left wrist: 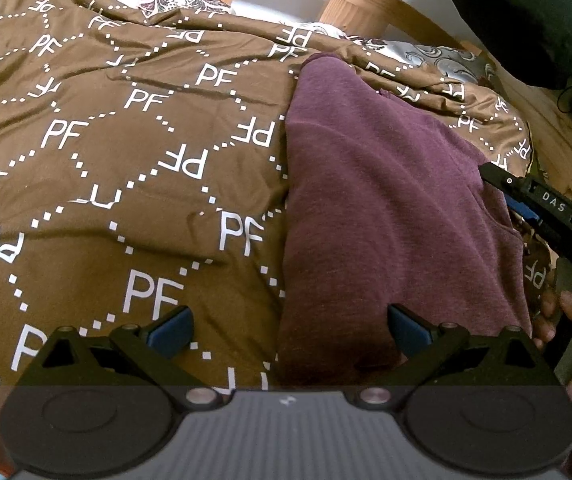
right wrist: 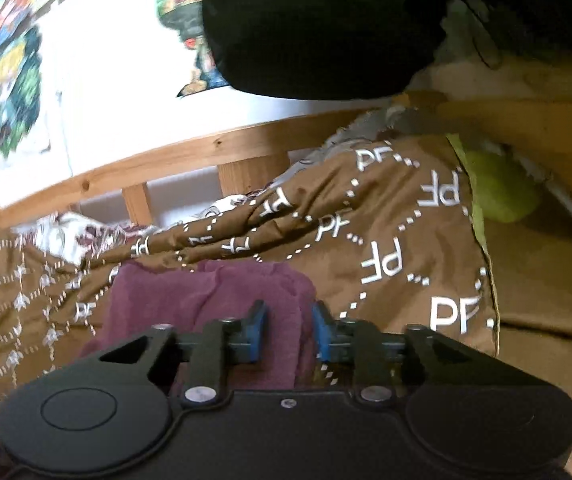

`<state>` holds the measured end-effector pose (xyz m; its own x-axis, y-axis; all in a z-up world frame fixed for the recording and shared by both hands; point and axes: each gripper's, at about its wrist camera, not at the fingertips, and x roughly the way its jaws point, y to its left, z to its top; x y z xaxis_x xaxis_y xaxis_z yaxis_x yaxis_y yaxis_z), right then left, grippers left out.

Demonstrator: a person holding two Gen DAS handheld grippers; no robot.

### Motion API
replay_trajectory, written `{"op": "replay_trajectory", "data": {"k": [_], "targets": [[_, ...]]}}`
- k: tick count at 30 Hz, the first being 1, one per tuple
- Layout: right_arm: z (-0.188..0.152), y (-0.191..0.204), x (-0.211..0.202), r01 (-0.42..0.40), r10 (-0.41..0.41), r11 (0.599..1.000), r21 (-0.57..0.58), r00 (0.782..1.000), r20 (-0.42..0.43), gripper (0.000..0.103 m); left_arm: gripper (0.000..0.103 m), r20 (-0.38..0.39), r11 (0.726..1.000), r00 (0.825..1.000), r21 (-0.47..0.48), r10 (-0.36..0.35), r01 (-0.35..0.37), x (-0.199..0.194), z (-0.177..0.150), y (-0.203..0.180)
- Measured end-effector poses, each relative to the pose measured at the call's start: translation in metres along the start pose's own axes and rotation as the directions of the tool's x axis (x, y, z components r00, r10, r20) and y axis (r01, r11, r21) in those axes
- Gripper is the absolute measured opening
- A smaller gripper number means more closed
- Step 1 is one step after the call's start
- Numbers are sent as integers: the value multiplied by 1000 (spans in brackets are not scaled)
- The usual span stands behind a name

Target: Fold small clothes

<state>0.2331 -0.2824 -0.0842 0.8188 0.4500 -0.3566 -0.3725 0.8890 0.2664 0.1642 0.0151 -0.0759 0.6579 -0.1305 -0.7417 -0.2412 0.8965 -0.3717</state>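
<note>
Garment: maroon garment (left wrist: pixel 386 208) lies as a long folded strip on the brown bedspread (left wrist: pixel 105 168), its left edge straight, its far end rounded
Left gripper (left wrist: pixel 290 332): jaws spread wide, nothing between the pads, near end of the garment just under the right finger
Right gripper (right wrist: pixel 289 334): jaws partly apart, maroon cloth between the blue pads (right wrist: pixel 257 336), pressing unclear
Free room: wide bare bedspread left of the garment
Limits: wooden bed frame (left wrist: pixel 366 4) behind, black bundle (left wrist: pixel 534 20) at the far right corner
</note>
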Motion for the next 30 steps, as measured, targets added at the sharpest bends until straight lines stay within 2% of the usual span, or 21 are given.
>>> {"op": "replay_trajectory", "data": {"k": [5,10,20,25,30], "targets": [[3,-18,10,-61,64,992,112,998,-22,61,103,9,1000,1000,8,-2,2,-1,-1,0],[4,-28,22,-99,108,981,166,993,-44,62,103,27,1000,1000,22,-4,4,-1,-3,0],[-5,-19,24,-78,81,994,83,996,-37,64,103,33,1000,999,24,-16,15,-2,-4,2],[-7,-22,24,-86,90,992,95,995,-34,65,103,83,999,996,40,-31,28,-2,-11,4],[-9,-21,25,-89,92,993,82,995,-35,71,103,116,998,992,47,-41,36,-3,-16,5]]}}
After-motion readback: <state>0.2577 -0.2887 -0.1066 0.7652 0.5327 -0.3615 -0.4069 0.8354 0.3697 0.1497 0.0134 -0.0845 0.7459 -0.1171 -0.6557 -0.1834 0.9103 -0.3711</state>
